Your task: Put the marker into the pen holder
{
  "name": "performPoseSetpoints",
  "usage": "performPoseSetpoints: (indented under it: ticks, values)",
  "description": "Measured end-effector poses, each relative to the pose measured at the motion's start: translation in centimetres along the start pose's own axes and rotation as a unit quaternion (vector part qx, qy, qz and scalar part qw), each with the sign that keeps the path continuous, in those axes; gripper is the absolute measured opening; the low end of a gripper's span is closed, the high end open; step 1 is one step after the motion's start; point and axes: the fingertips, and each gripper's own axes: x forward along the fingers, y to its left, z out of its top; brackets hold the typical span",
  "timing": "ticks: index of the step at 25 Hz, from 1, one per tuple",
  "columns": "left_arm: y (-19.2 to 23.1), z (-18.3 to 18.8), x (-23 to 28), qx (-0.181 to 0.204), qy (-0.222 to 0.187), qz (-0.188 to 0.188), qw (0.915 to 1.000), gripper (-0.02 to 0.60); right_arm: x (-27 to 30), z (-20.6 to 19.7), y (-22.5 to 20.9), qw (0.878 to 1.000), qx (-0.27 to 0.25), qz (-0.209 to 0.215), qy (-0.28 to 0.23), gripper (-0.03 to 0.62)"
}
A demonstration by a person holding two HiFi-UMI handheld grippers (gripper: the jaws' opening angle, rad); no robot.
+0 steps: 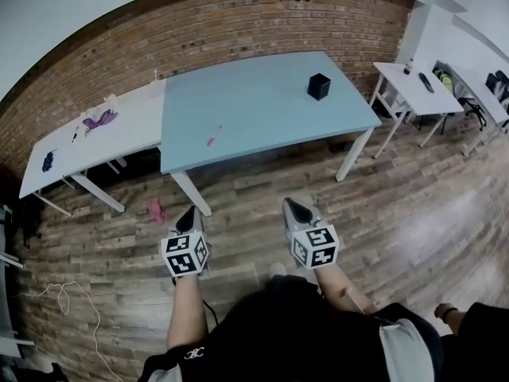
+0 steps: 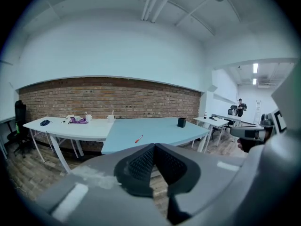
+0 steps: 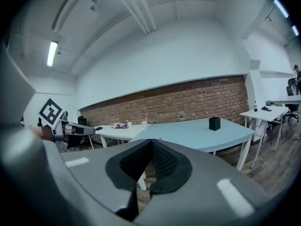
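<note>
1. My left hand-held gripper [image 1: 189,212] has its jaws pressed together with nothing between them. Its own view shows the two dark inner faces meeting at the tip.
2. My right hand-held gripper [image 1: 291,204] looks the same in its own view: jaws together and empty.
3. Both hang side by side over the wood floor [image 1: 262,189], short of the blue surface [image 1: 262,110] and pointing toward it. Neither touches anything.
4. The marker [image 1: 214,136], reddish pink, lies flat on the blue surface toward its front left, well apart from both hand-held grippers.
5. The pen holder [image 1: 319,86], a black square cup, stands upright near the far right of the same surface, well apart from the marker.
6. A white surface [image 1: 135,130] butts against the blue one on the left. It carries a purple item [image 1: 101,120] and a small dark item [image 1: 48,161].
7. A pink scrap [image 1: 156,210] lies on the floor just left of my left hand-held gripper.
8. A brick wall [image 1: 238,30] runs behind both surfaces.
</note>
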Motion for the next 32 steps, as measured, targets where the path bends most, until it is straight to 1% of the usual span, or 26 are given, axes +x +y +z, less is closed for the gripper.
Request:
performPoseSetpoints:
  ticks: [5, 8, 13, 18, 24, 27, 32]
  values:
    - [-0.5, 3.1, 5.7, 0.001, -0.002, 0.007, 1.0, 0.002, 4.2, 2.2, -4.1, 1.0, -0.005, 0.009, 0.002, 0.005]
    - [-0.5, 4.9, 8.4, 0.001, -0.004, 0.017, 0.9998, 0.002, 6.7, 2.8, -5.8, 1.0, -0.005, 0.023, 0.012, 0.003]
    - [-0.2, 6.2, 10.5, 0.002, -0.002, 0.038, 0.9993, 0.002, 9.7, 3.3, -6.9, 0.998, -0.012, 0.051, 0.025, 0.005]
    - [1.7, 6.3, 13.1, -0.013, 0.007, 0.049, 0.9987, 0.002, 13.2, 3.6, -7.1, 0.997, -0.015, 0.066, 0.036, 0.005]
    - [4.1, 6.3, 17.6, -0.014, 0.014, 0.028, 0.9994, 0.002, 17.8, 3.9, -7.0, 0.997, -0.027, 0.062, 0.04, 0.003]
    - [5.5, 7.3, 20.8, -0.013, 0.011, 0.013, 0.9998, 0.002, 20.7, 4.6, -7.4, 0.997, -0.032, 0.05, 0.041, 0.005]
    - [9.2, 9.6, 25.8, -0.011, 0.016, -0.008, 0.9998, 0.002, 26.1, 7.0, -7.0, 0.998, -0.04, 0.035, 0.036, 0.005]
